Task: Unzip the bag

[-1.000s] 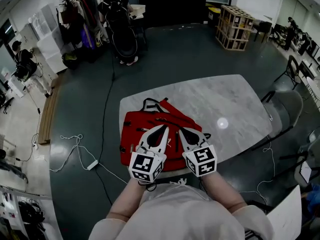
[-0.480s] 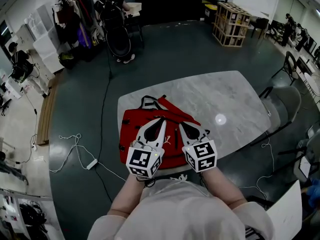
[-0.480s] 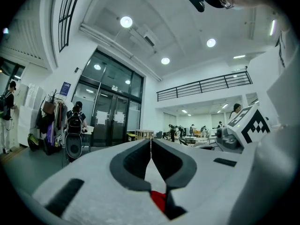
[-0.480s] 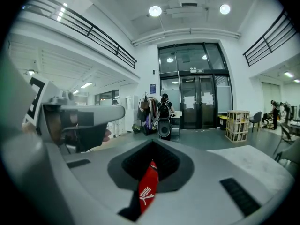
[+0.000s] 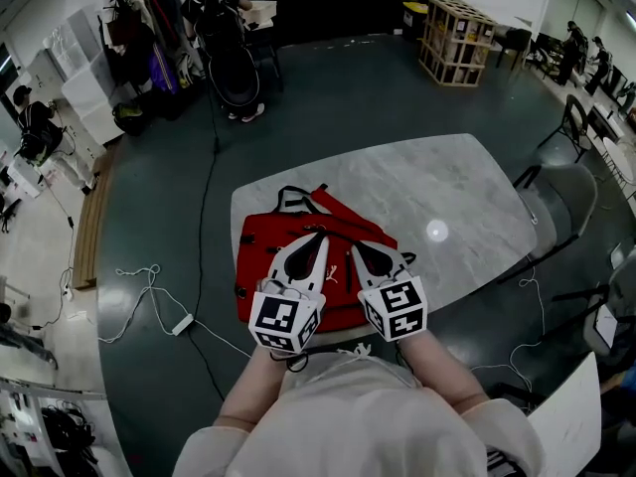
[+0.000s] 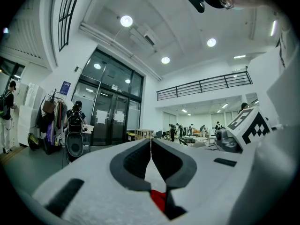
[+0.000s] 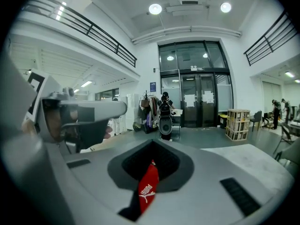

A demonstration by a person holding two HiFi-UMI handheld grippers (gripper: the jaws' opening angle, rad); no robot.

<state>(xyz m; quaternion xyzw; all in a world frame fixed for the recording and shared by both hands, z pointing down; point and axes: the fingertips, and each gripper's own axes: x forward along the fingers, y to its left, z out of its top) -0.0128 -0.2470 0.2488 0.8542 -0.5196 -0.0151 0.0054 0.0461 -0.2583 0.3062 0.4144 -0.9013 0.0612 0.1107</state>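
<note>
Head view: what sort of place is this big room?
Probably a large lab or workshop hall. A table with a red bag stands on open dark floor, with a wooden crate, a clothes rack and loose cables around it.

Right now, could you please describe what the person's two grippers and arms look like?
The left gripper and right gripper are matching pale grey wedges that taper to two jaws, with dark grey padding lining a teardrop-shaped opening and black slots in the shell. Each carries a white cube with black square markers at its rear. The person wears light-coloured sleeves.
</note>
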